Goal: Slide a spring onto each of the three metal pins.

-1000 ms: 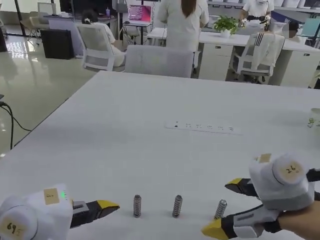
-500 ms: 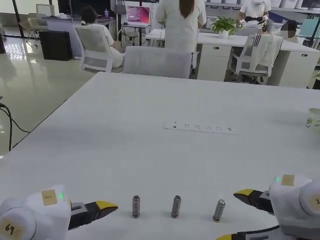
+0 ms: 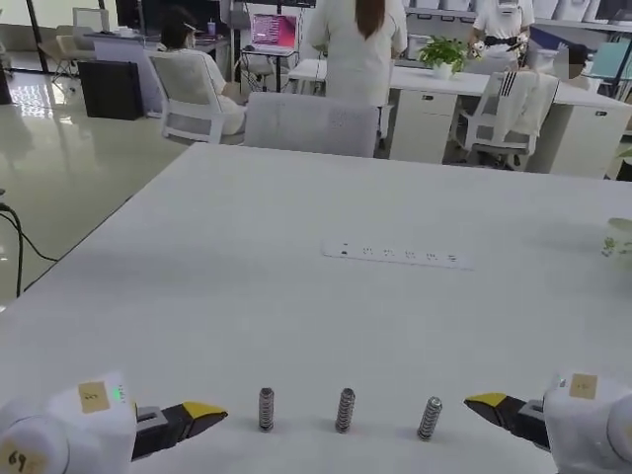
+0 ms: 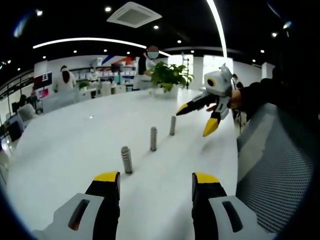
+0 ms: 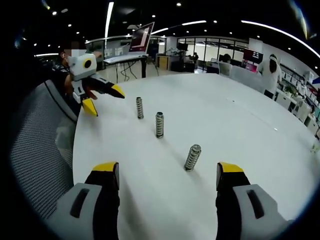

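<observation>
Three springs (image 3: 344, 409) standing in a row on the white table (image 3: 296, 296) — left gripper (image 4: 156, 180) and right gripper (image 5: 168, 172) flank them, jaws spread, empty.

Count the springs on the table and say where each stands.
3. They stand in a row on the white table: the left spring nearest the left gripper, the middle spring, and the right spring, leaning, nearest the right gripper. None seems hidden.

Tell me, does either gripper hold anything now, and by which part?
Nothing is held. The left gripper and the right gripper are both open and empty; the three springs stand free on the table between them.
</observation>
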Motion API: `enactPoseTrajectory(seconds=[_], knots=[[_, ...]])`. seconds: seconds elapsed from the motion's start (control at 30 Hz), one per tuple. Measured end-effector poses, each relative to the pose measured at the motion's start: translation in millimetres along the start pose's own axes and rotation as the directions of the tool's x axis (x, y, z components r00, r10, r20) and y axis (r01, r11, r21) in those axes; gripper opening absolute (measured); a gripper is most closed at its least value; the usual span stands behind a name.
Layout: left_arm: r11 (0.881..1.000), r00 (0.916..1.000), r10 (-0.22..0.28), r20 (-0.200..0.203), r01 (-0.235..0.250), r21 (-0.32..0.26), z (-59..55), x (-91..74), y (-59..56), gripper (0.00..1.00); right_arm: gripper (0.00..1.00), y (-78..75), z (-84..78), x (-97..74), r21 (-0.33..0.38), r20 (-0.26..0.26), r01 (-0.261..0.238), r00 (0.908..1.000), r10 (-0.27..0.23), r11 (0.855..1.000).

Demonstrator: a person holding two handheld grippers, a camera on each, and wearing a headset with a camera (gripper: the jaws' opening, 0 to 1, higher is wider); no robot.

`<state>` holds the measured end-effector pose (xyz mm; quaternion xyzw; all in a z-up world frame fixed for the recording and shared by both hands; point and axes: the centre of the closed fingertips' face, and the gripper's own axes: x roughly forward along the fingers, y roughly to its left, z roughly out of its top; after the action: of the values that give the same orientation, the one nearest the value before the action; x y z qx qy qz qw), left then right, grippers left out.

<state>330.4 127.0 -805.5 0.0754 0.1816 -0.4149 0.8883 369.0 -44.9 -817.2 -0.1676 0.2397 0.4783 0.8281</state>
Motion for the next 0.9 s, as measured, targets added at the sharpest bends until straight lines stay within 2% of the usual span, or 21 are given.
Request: enactPoseTrajectory(seconds=[0.47,0.9], knots=[[0.998,0.9988,0.048,0.008,-0.047,-0.044,-5.6,-3.3,9.4,0.57,0.81,0.4,2.0,2.4,0.0,0.014,0.002,0.9999,-0.002,1.0],[0.997,0.9982,0.06,0.002,-0.06,-0.056,-7.7,-2.4,11.9,0.59,0.81,-0.8,-0.6,2.9,0.0,0.01,0.004,0.9999,-0.004,1.0]])
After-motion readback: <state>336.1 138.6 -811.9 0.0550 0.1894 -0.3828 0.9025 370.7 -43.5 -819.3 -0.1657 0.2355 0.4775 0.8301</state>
